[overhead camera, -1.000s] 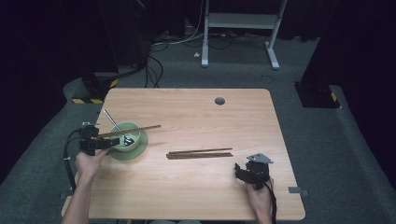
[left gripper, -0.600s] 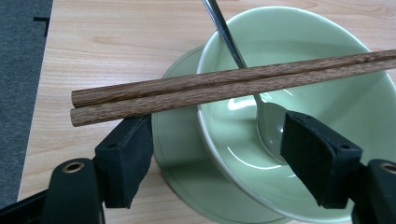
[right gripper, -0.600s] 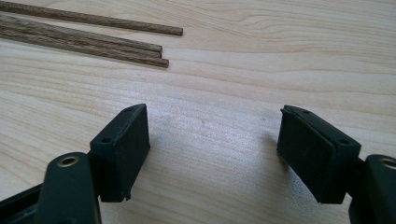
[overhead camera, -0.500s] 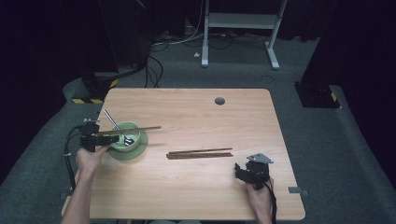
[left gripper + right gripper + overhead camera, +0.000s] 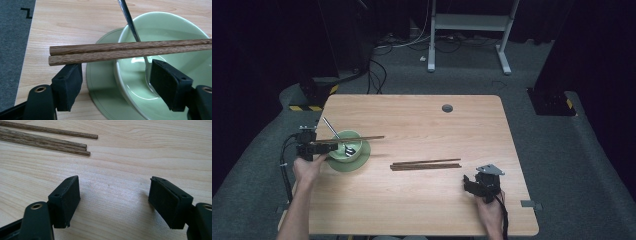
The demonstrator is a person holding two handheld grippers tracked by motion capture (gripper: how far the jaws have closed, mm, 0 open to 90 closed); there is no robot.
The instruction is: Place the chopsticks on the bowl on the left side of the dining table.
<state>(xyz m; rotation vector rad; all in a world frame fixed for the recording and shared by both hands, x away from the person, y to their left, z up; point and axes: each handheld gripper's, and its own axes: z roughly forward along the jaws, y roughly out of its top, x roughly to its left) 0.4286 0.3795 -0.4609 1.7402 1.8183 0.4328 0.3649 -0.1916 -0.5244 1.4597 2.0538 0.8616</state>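
Left gripper [image 5: 116,83]: my jaws stand wide apart at the table's left edge, clamping nothing.
Chopstick pair [image 5: 130,50]: two wooden sticks side by side, lying across the bowl's rim just beyond my left jaw tips; their blunt ends jut past the rim on the gripper side. I cannot tell whether my left jaw tip touches them.
Bowl [image 5: 172,27]: pale green, standing on a matching saucer [image 5: 100,75] at the left of the table [image 5: 412,115].
Spoon [image 5: 130,22]: metal, handle leaning out over the far rim, passing under the sticks.
Right gripper [image 5: 113,200]: my jaws gape over bare wood near the table's right front, empty.
Loose chopsticks [image 5: 426,164]: a bundle flat at mid-table, well apart from the bowl, near my right gripper.
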